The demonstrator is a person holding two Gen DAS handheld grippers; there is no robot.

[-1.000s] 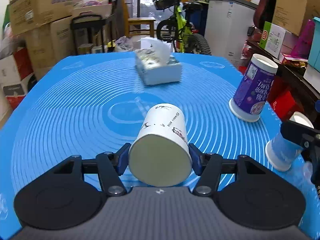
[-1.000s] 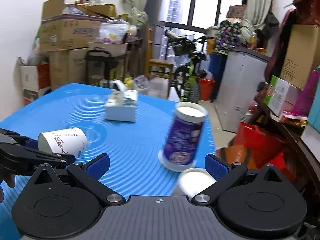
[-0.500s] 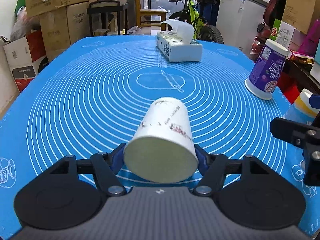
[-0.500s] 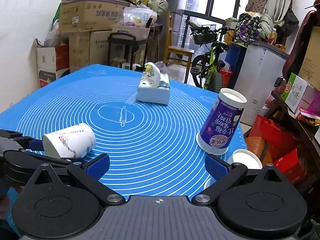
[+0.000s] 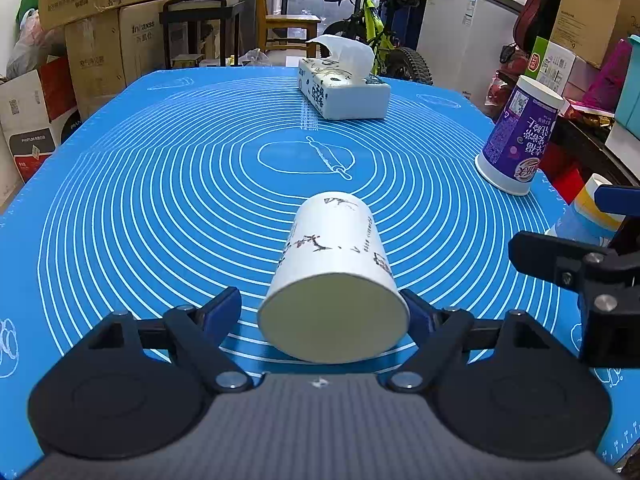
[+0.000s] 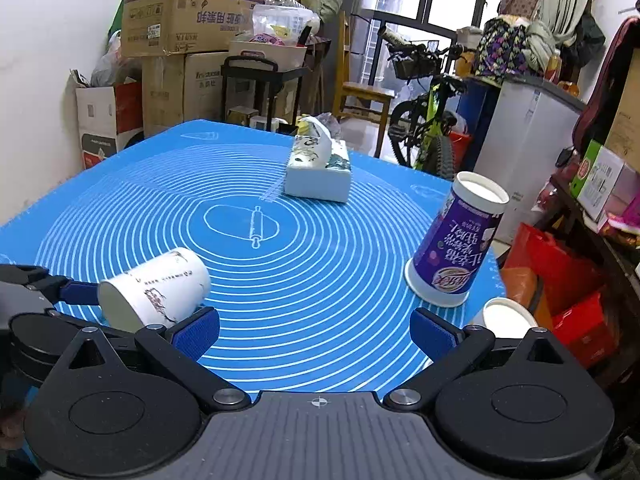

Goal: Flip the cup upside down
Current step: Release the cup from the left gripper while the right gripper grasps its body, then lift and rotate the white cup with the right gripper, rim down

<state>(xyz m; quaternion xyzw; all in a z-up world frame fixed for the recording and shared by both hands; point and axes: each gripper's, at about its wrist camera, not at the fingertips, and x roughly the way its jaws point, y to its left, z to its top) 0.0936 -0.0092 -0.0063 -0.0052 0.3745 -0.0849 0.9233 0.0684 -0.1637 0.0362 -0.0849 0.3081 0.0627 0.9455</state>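
Note:
A white paper cup with ink drawings lies on its side on the blue mat, its wide end toward the left wrist camera. My left gripper stands open around that end: a gap shows at the left pad, and the right pad is at the cup's edge. The cup also shows in the right wrist view, with the left gripper's fingers beside it. My right gripper is open and empty, above the mat to the right of the cup.
A tissue box sits at the mat's far side. A purple cup stands upside down near the right edge, with another upside-down cup close by at the edge. Boxes, a bicycle and furniture surround the table.
The left gripper's jaws have widened and a gap has opened at the cup's left side. The cup now rests on the mat. The right gripper has shifted its view slightly.

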